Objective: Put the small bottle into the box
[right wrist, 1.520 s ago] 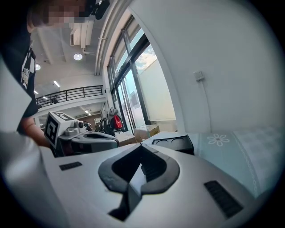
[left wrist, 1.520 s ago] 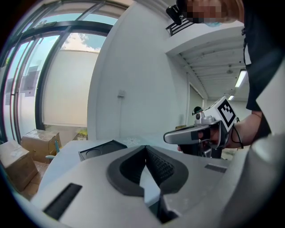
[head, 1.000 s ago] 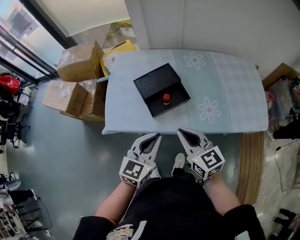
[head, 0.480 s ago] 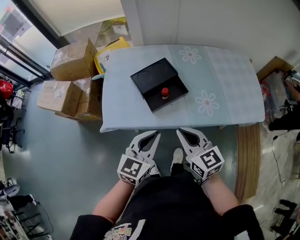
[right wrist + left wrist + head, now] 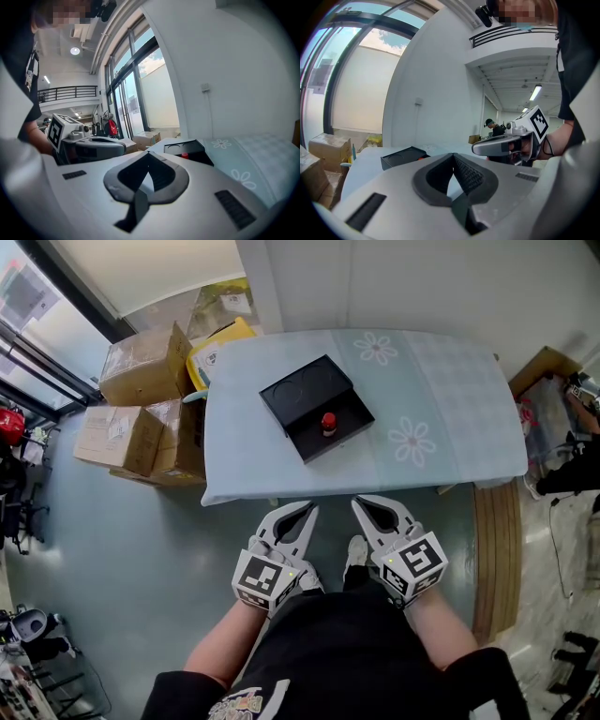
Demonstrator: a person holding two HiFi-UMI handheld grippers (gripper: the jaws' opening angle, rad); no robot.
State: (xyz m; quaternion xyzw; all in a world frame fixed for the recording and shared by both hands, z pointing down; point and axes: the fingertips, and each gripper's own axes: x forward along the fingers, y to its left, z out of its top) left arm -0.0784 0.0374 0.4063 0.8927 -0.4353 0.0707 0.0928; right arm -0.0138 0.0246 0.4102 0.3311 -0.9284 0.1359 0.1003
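Note:
A black box (image 5: 305,395) lies open on the light blue tablecloth (image 5: 450,409), its lid part at the back left. The small bottle with a red cap (image 5: 329,421) stands in the box's nearer half. The left gripper (image 5: 312,510) and right gripper (image 5: 357,503) are held side by side below the table's front edge, both shut and empty. In the left gripper view the jaws meet at the left gripper's tip (image 5: 453,155), with the box (image 5: 403,157) ahead and the right gripper (image 5: 506,145) alongside. The right gripper view shows the shut right gripper (image 5: 149,153), the box (image 5: 185,148) and the red cap (image 5: 184,155).
Cardboard boxes (image 5: 141,362) and a yellow carton (image 5: 217,341) are stacked on the floor left of the table. More cardboard (image 5: 548,367) and a wooden board (image 5: 492,559) lie at the right. A white wall stands behind the table. A person (image 5: 490,124) stands far off.
The head view has shifted slightly, so the table sits a little higher and further left. Both grippers remain shut, side by side, short of the table's front edge.

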